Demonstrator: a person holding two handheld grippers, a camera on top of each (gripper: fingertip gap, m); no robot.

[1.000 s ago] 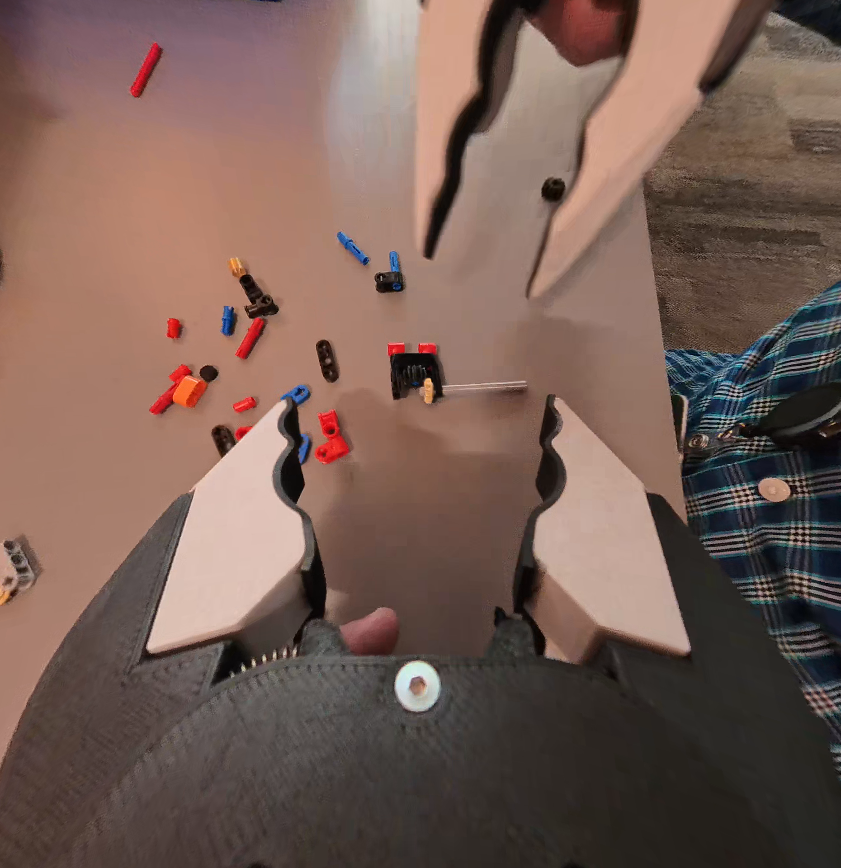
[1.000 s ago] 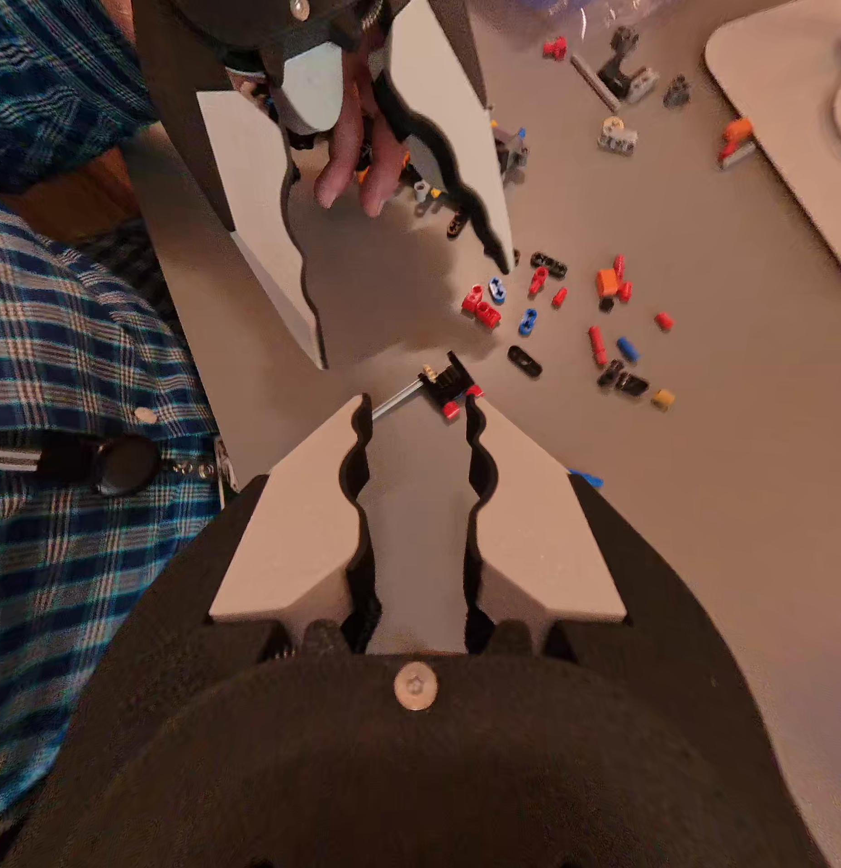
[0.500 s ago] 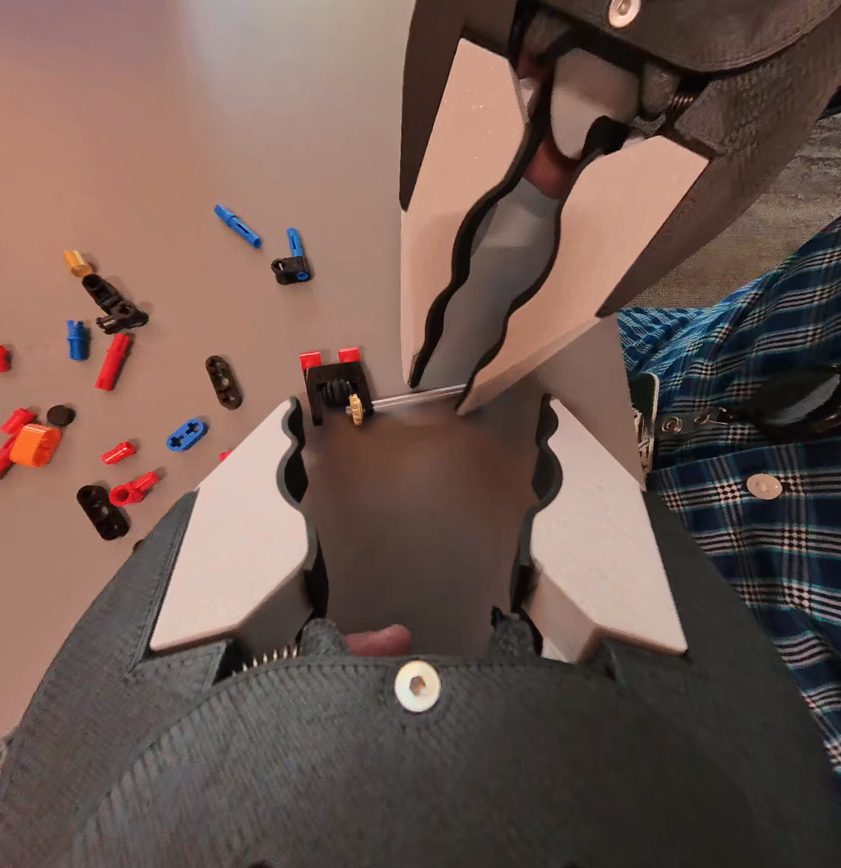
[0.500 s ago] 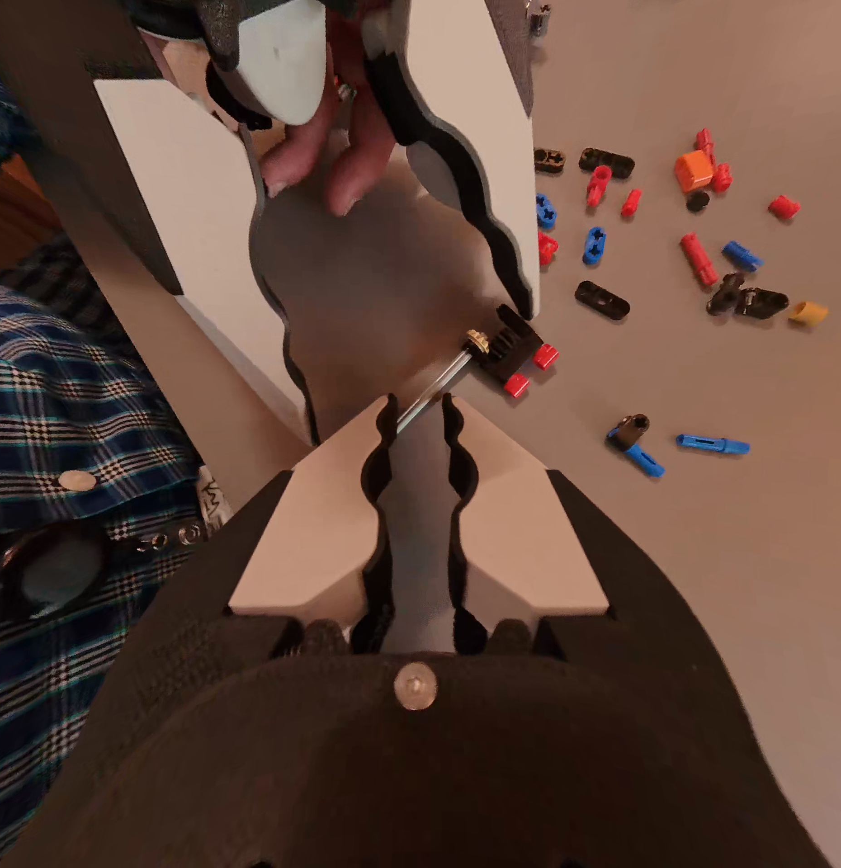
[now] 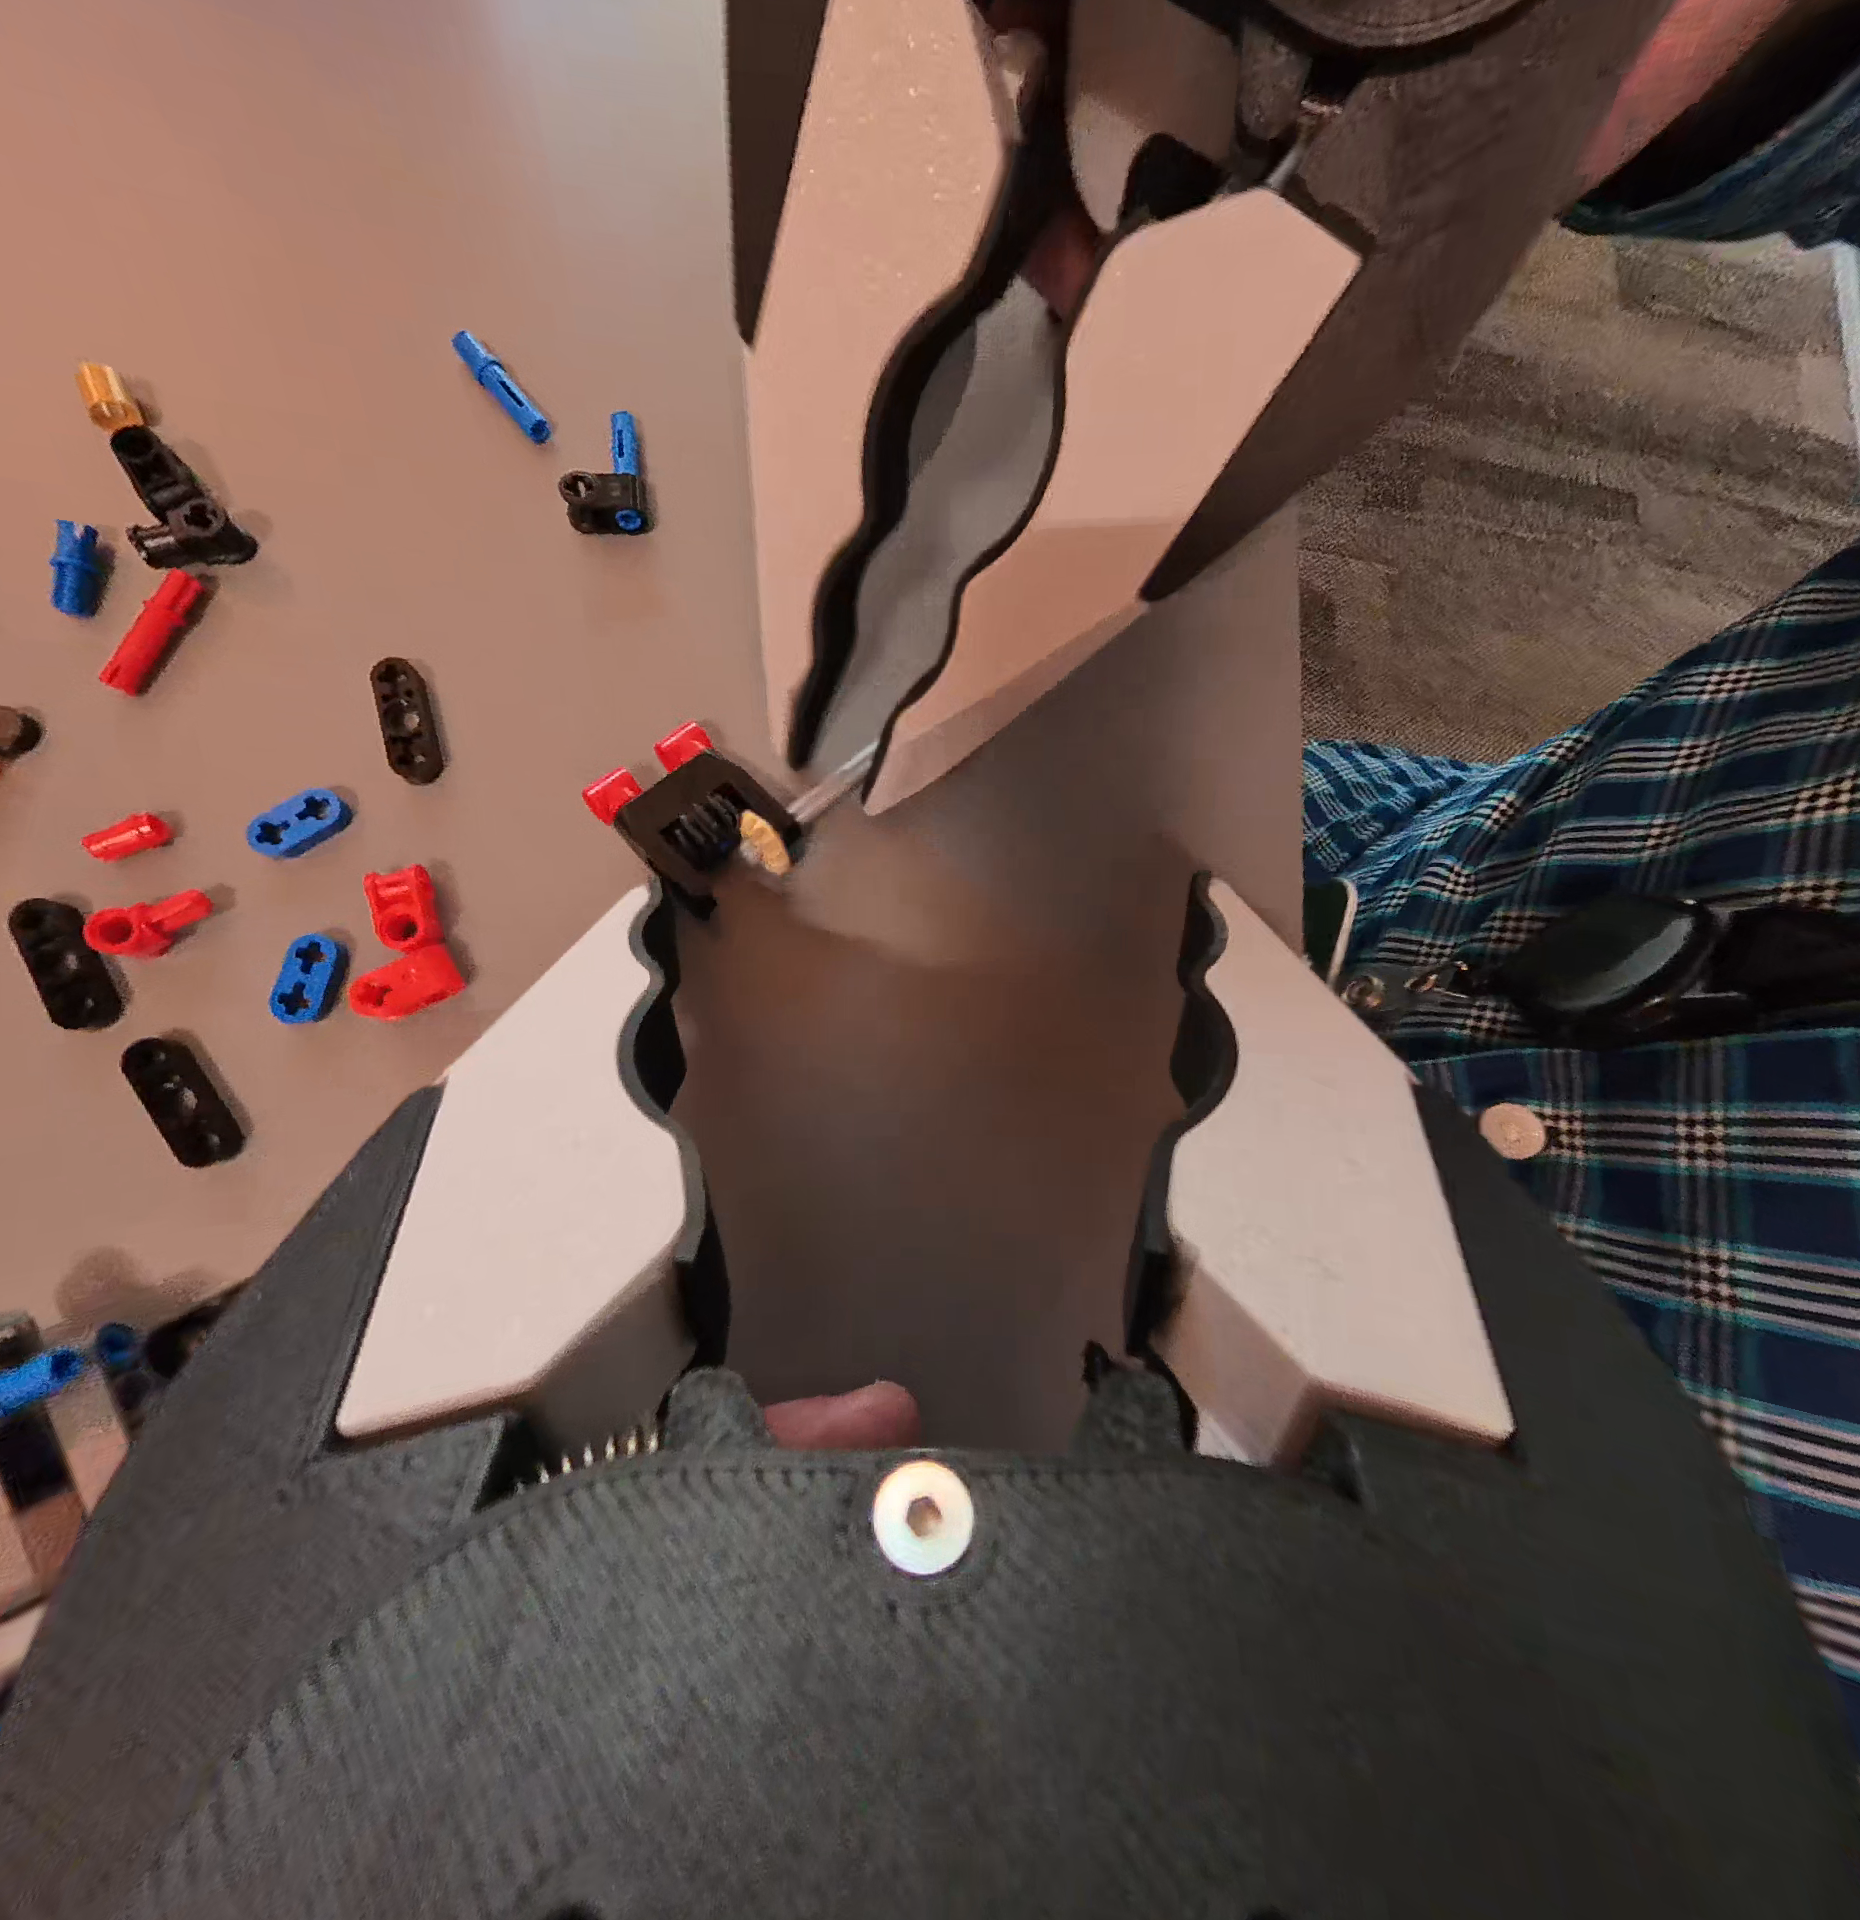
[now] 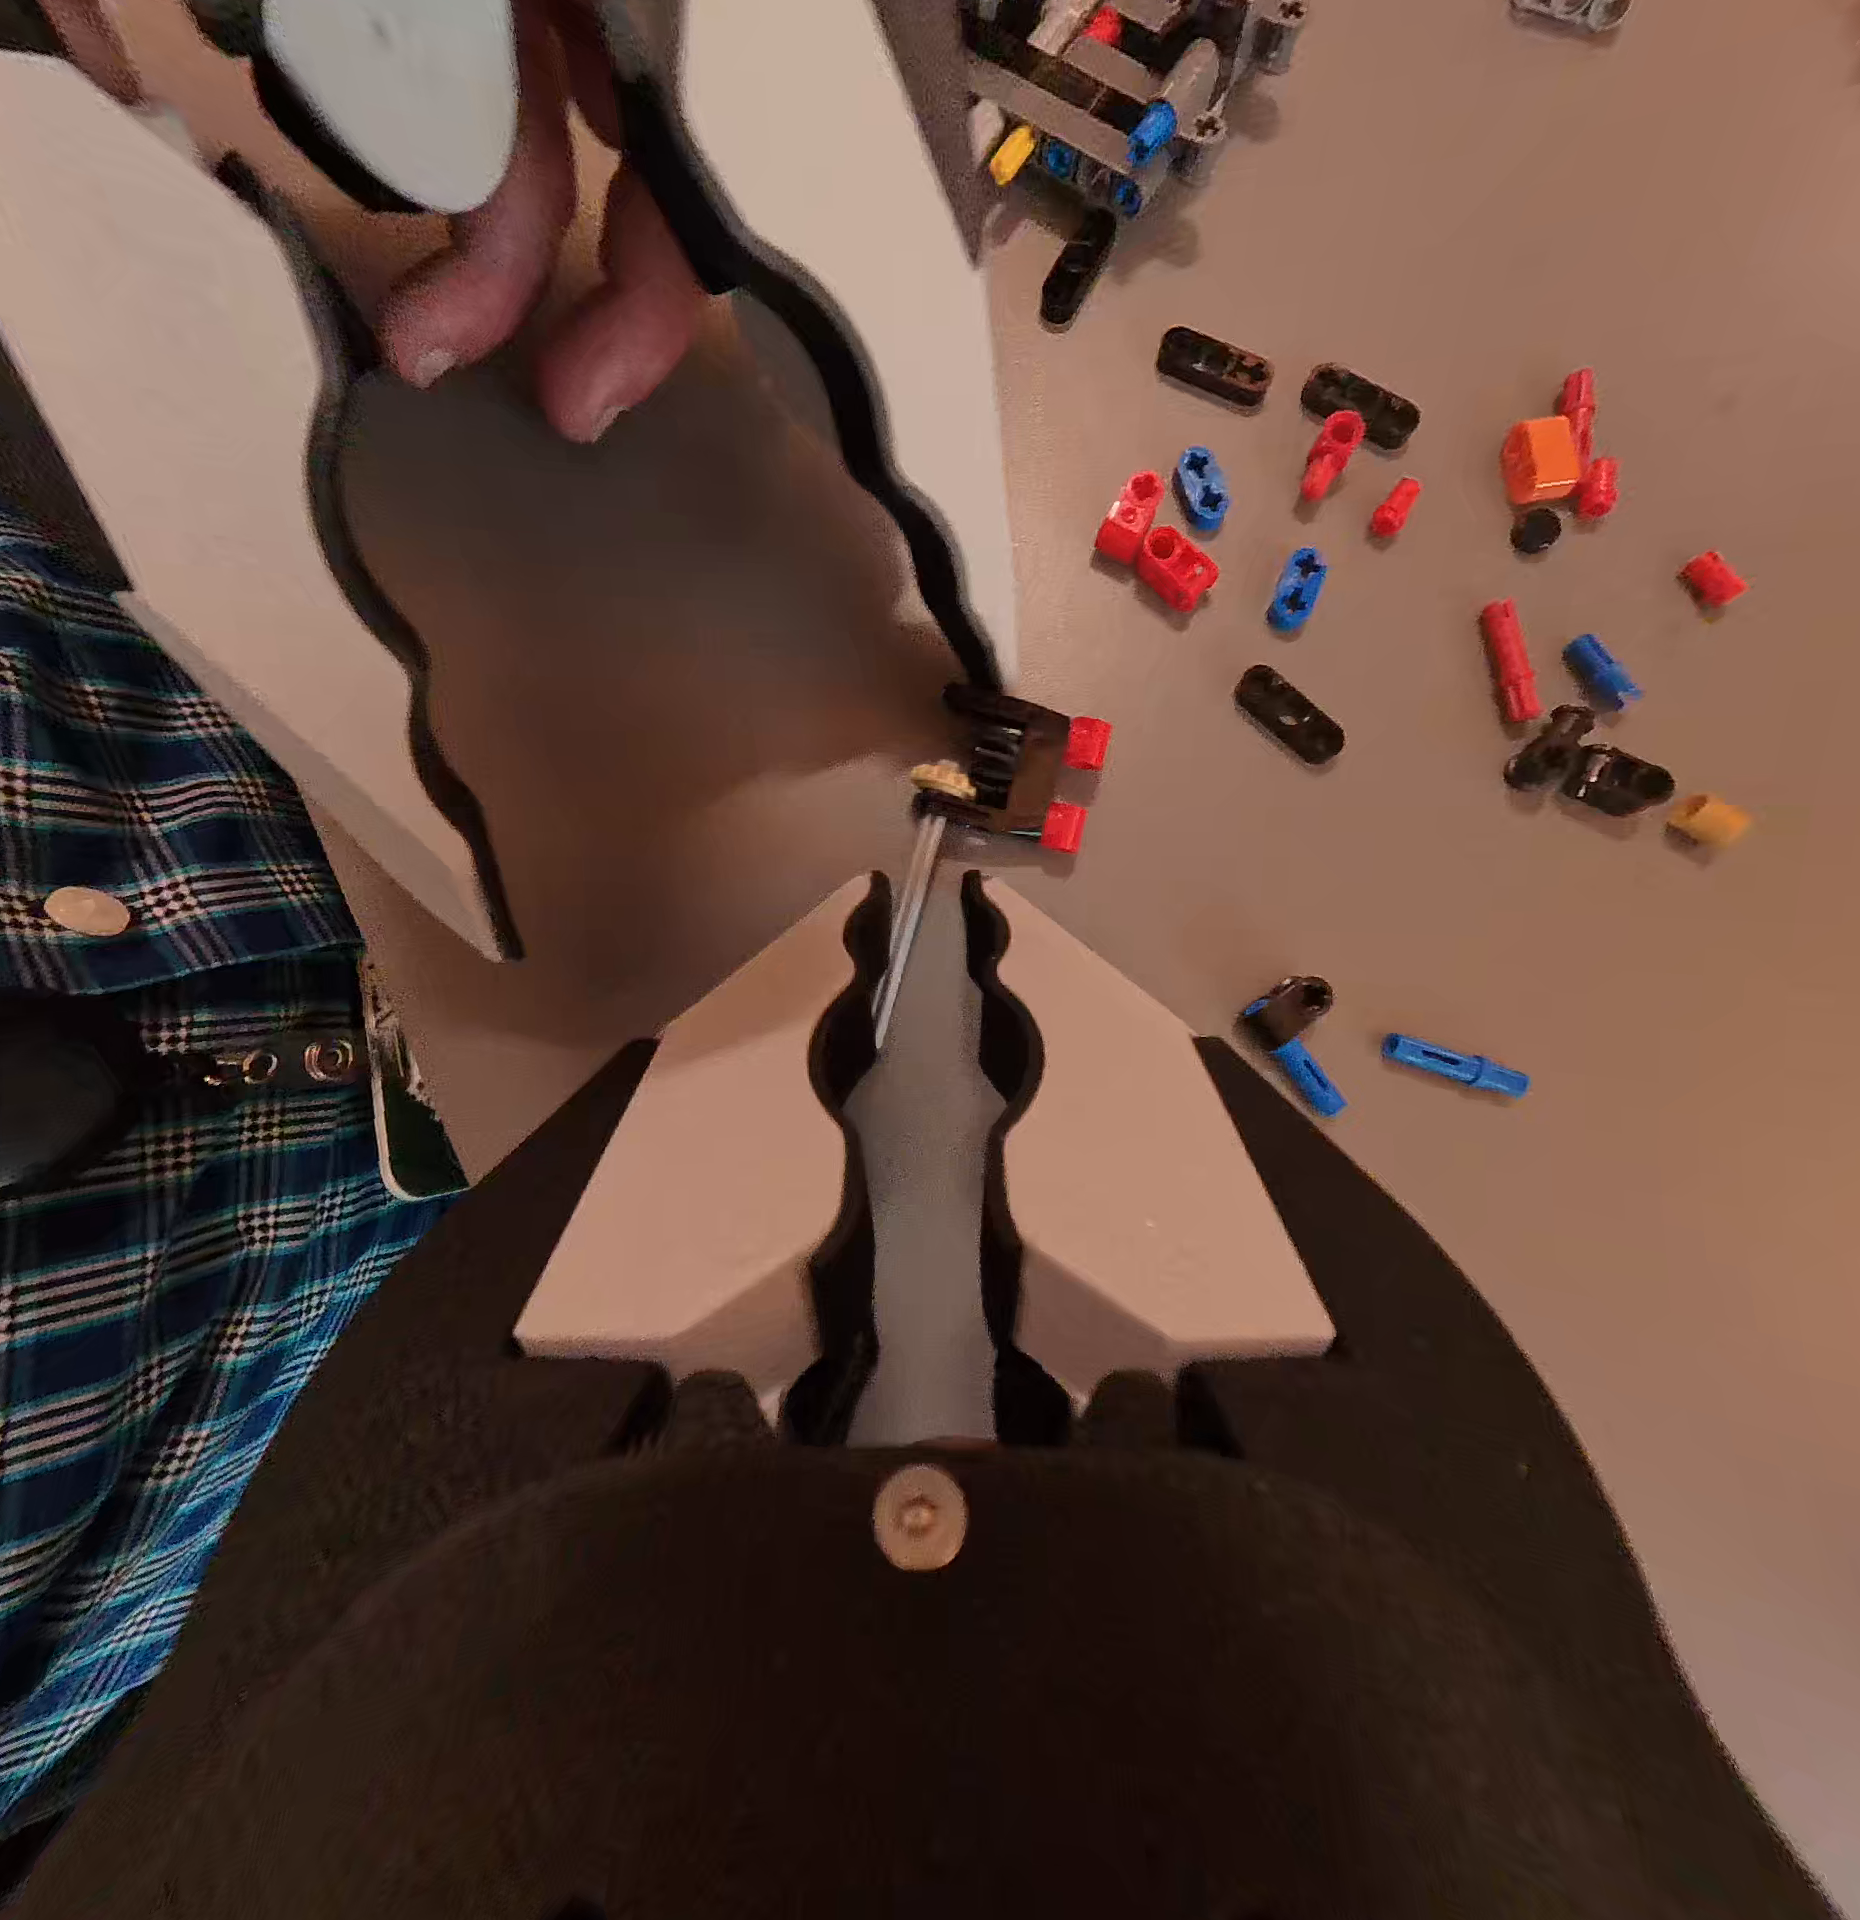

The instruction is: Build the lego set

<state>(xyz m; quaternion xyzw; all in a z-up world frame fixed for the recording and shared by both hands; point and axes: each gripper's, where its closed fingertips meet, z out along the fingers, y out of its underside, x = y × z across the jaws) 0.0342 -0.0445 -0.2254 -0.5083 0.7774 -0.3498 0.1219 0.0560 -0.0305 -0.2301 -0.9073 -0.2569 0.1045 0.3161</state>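
A small sub-assembly [image 5: 687, 821] lies on the table: a black block with two red pins, a tan gear [image 5: 765, 836] and a thin grey axle [image 6: 910, 935]. It also shows in the right wrist view [image 6: 1019, 764]. My left gripper [image 5: 924, 899] is wide open and empty, and its left fingertip touches the black block. My right gripper [image 6: 923, 883] is nearly closed, with a narrow gap. The axle lies in that gap against the left finger. The right gripper also shows in the left wrist view [image 5: 834, 774], and the left gripper in the right wrist view [image 6: 739, 810].
Loose red, blue and black pieces [image 5: 302, 821] are scattered left of the sub-assembly, as the right wrist view [image 6: 1290, 712] also shows. A partly built model [image 6: 1092, 114] stands farther off. The table edge [image 5: 1300, 623] and a person's plaid shirt [image 5: 1632, 1039] are close by. Both grippers' tips are close together, under 4 cm apart.
My right gripper came down to the axle and narrowed around it. My left gripper moved up to the black block. The sub-assembly has turned, so its axle now points along the right fingers.
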